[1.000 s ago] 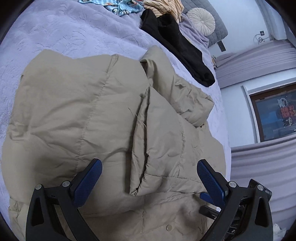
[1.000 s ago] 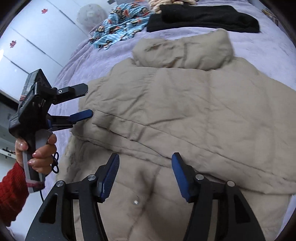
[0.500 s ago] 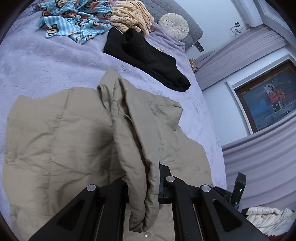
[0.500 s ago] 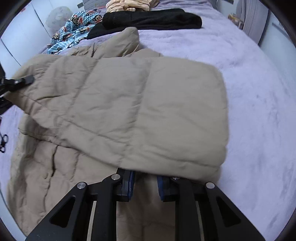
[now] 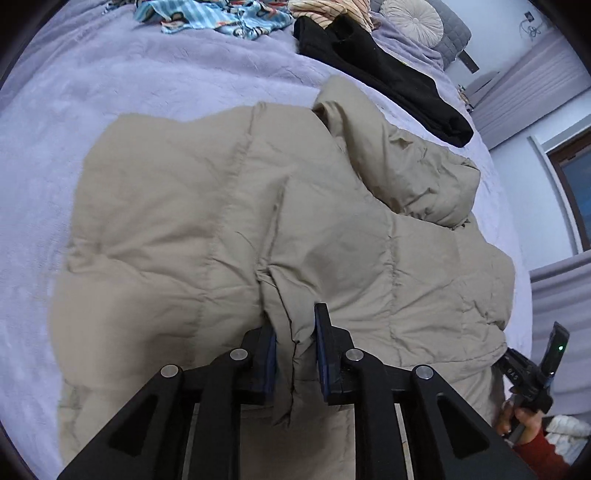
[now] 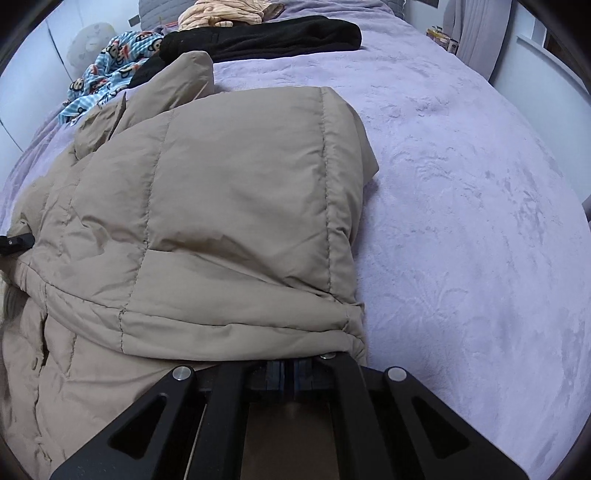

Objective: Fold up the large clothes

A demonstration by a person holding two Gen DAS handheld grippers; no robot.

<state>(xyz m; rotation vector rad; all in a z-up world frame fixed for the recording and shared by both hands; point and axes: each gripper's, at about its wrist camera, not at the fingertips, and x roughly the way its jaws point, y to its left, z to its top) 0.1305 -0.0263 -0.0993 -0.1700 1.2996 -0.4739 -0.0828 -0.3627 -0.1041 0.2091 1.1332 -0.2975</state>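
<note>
While the beige puffer jacket (image 5: 229, 221) sprawls on the lilac bedspread (image 6: 461, 203), left gripper (image 5: 295, 343) pinches a fabric fold – jaws just eased slightly – right gripper (image 6: 287, 373) pressed together under its hem.

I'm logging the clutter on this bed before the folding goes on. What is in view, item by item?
puffer jacket: one, beige, spread mid-bed, partly folded over itself
black garment: one, black, beyond the jacket's collar
monkey-print fabric: one, blue patterned, far end of the bed
striped garment: one, cream and orange, beside the black garment
round cushion: one, off-white, at the head of the bed
bed cover: one, lilac, under everything
left hand-held gripper: one, black with blue pads, closed on a jacket fold
right hand-held gripper: one, black with blue pads, shut at the jacket's near edge
hand: one, red sleeve, holding the right hand-held gripper
</note>
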